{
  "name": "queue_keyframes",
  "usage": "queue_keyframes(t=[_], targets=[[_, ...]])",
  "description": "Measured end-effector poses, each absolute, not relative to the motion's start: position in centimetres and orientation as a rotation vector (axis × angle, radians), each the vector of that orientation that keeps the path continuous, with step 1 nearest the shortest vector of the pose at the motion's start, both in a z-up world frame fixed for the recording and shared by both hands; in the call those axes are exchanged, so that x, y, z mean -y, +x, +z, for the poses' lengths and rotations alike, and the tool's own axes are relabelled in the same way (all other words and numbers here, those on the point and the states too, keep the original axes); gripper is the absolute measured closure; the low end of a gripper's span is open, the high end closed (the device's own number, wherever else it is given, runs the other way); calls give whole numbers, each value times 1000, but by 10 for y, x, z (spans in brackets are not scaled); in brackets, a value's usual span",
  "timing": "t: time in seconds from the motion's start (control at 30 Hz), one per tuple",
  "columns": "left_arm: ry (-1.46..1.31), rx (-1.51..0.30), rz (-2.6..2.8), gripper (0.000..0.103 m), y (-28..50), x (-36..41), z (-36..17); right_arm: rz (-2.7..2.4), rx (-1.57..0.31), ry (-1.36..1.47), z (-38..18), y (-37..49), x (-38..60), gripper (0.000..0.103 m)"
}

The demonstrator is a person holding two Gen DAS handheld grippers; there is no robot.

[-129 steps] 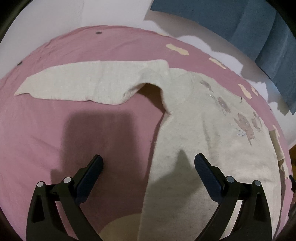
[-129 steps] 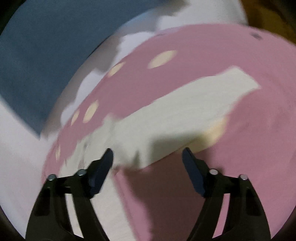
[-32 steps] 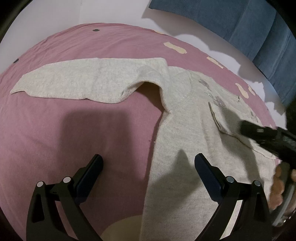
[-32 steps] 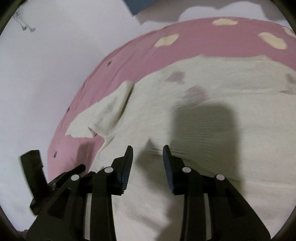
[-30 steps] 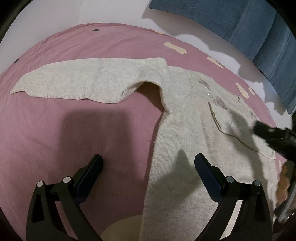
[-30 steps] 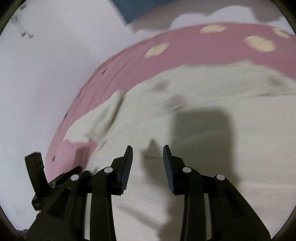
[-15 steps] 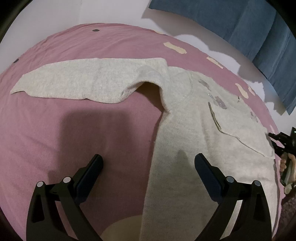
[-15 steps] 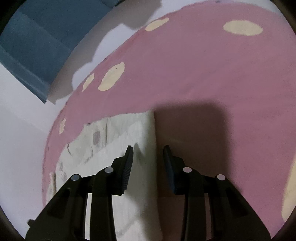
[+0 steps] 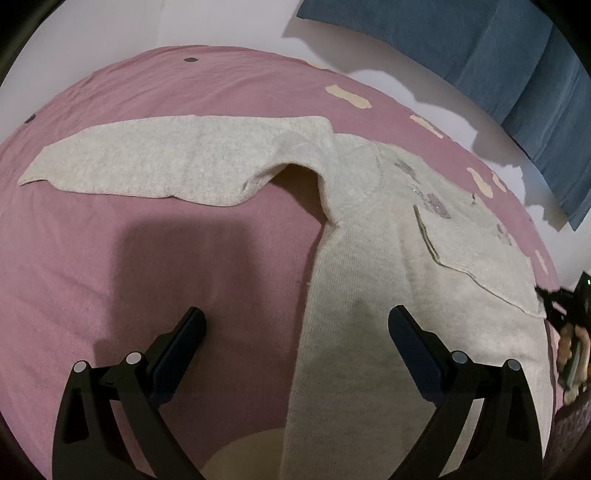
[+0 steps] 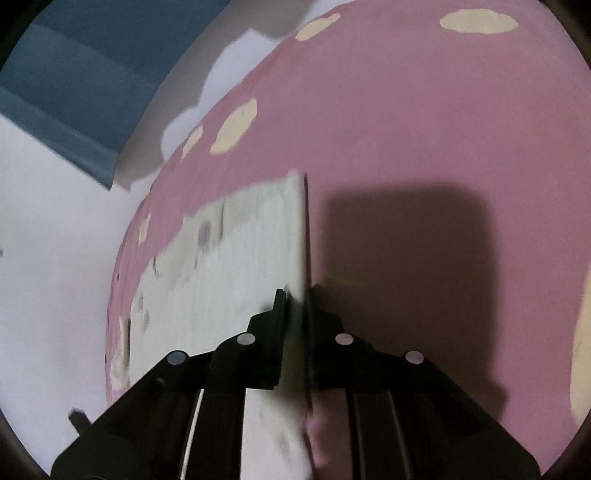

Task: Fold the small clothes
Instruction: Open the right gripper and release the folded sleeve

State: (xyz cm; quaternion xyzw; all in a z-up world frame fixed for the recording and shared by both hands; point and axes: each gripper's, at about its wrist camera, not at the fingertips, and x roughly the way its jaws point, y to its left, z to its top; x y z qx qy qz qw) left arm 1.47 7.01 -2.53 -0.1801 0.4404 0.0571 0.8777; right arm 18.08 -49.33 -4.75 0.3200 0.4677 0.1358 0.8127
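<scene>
Since the earlier frame the right claw (image 10: 295, 295) has gone from a narrow gap to clamped on the side edge of the cream knit sweater (image 9: 369, 295), lying on the pink cloth (image 9: 147, 258). Left claw (image 9: 295, 332) hovers wide apart. Risk: thin pinch slips, fold skews. Count: one sweater, one unfolded sleeve (image 9: 147, 166), two claws.

You're looking at a pale cream-grey knit sweater (image 9: 369, 258) with small mauve, glittery motifs on its chest. Under the sweater lies a dusty-pink sheet (image 9: 147, 258) dotted with cream blotches and a few dark specks. Beyond the sheet hangs a slate-blue cloth (image 9: 480, 48) against a white wall (image 9: 110, 26).
</scene>
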Motion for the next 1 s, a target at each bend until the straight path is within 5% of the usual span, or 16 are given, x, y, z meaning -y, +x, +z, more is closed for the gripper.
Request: queue_keyframes(t=[0.17, 0.27, 0.33, 0.4, 1.0], targets=[[-361, -924, 121, 5, 15, -68, -25, 287, -987, 618, -47, 163, 488, 96], [-349, -929, 120, 5, 15, -67, -25, 291, -973, 634, -42, 156, 489, 82], [-338, -935, 118, 5, 16, -67, -26, 293, -950, 631, -35, 142, 491, 59], [-328, -940, 120, 5, 16, -66, -26, 274, -929, 601, -29, 126, 495, 52], [-403, -892, 123, 5, 8, -104, -9, 182, -833, 571, -34, 29, 548, 12]])
